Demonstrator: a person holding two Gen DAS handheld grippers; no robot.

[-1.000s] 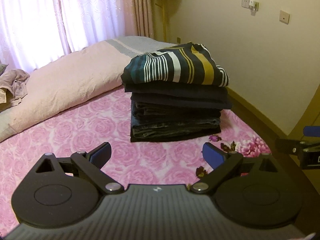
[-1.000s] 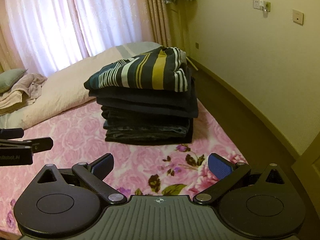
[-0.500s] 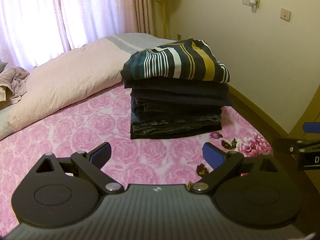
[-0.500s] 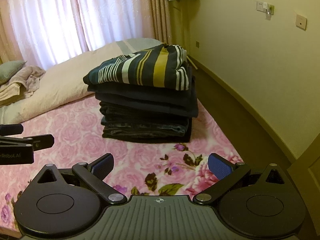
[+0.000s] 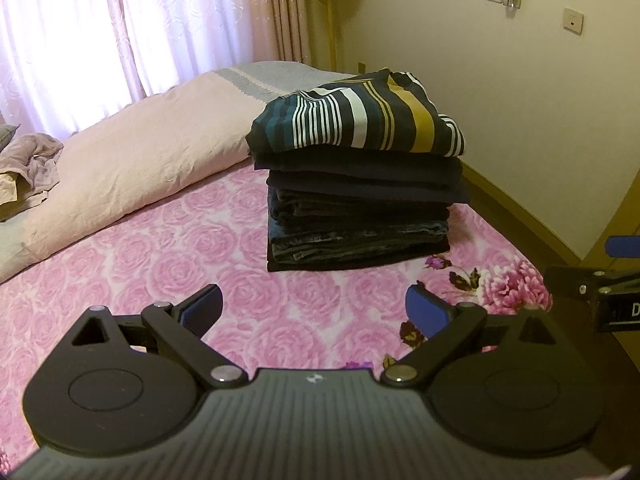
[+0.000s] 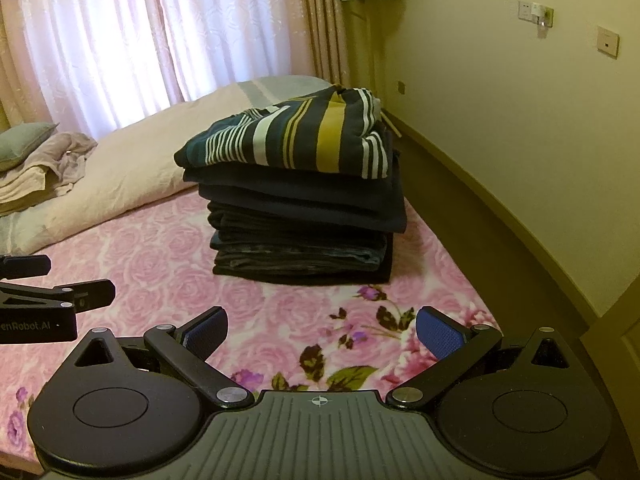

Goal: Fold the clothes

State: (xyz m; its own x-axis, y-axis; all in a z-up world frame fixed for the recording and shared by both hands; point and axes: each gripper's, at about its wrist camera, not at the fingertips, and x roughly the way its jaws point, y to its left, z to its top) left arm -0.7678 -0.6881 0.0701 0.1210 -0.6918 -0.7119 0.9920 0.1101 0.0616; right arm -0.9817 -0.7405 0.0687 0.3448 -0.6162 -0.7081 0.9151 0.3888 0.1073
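Left gripper (image 5: 313,307) and right gripper (image 6: 321,329) hovering, jaws spread, empty; folded clothes stack (image 5: 360,196) sitting ahead of both.

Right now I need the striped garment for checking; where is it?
The striped garment tops the stack of folded dark clothes on the pink floral bed, centre in both views, beside the pale duvet.

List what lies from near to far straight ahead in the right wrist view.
Right tongs → pink floral bedsheet → stack of folded clothes with the striped garment on top → sheer curtains.
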